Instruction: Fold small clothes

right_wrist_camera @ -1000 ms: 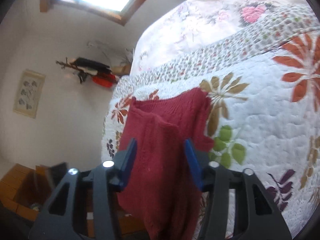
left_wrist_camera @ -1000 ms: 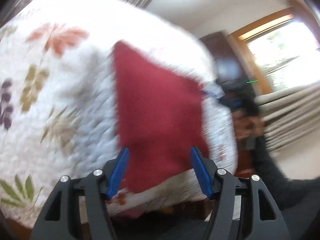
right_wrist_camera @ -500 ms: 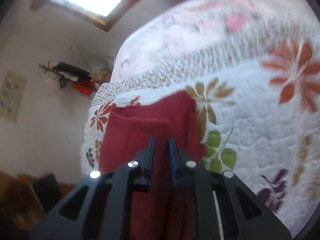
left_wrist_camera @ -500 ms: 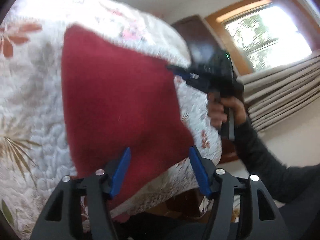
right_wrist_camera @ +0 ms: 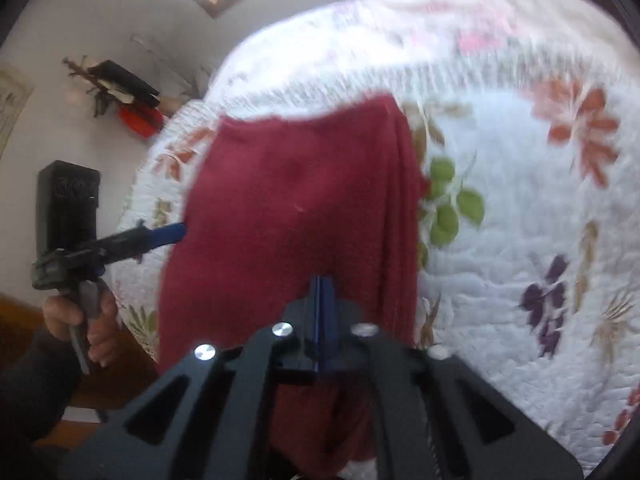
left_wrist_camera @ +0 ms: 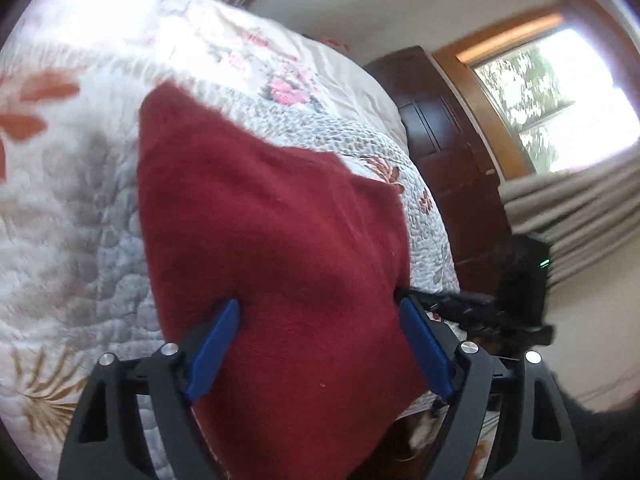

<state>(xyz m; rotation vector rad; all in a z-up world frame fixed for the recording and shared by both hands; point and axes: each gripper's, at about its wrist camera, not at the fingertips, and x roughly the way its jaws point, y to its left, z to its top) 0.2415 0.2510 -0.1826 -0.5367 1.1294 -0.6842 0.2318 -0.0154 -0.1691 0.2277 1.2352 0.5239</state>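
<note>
- A dark red knitted garment [left_wrist_camera: 272, 248] lies on a floral quilted bed [left_wrist_camera: 72, 216], its near end spilling over the mattress edge toward the person working on it.
- The left gripper [left_wrist_camera: 320, 344] hovers with its blue fingers [left_wrist_camera: 212, 344] spread wide on either side of the cloth, holding nothing.
- The right gripper [right_wrist_camera: 322, 312] has its fingers pressed together at the garment's [right_wrist_camera: 288, 208] near edge. They appear to pinch a fold of the knit, though the contact itself is hidden behind the gripper body.
- In the right wrist view, a hand [right_wrist_camera: 80, 320] squeezes the handle of the other tool beside the cloth's left edge.
- Risk: with only one side apparently gripped, lifting now would likely drag the garment askew or bunch it, leaving a crooked fold.
- Risk: the overhanging end could pull the loose knit off the bed if the pinch is shallow and slips.
- Motion blur in both views suggests quick movement, which makes a missed left-side grasp more likely.
</note>
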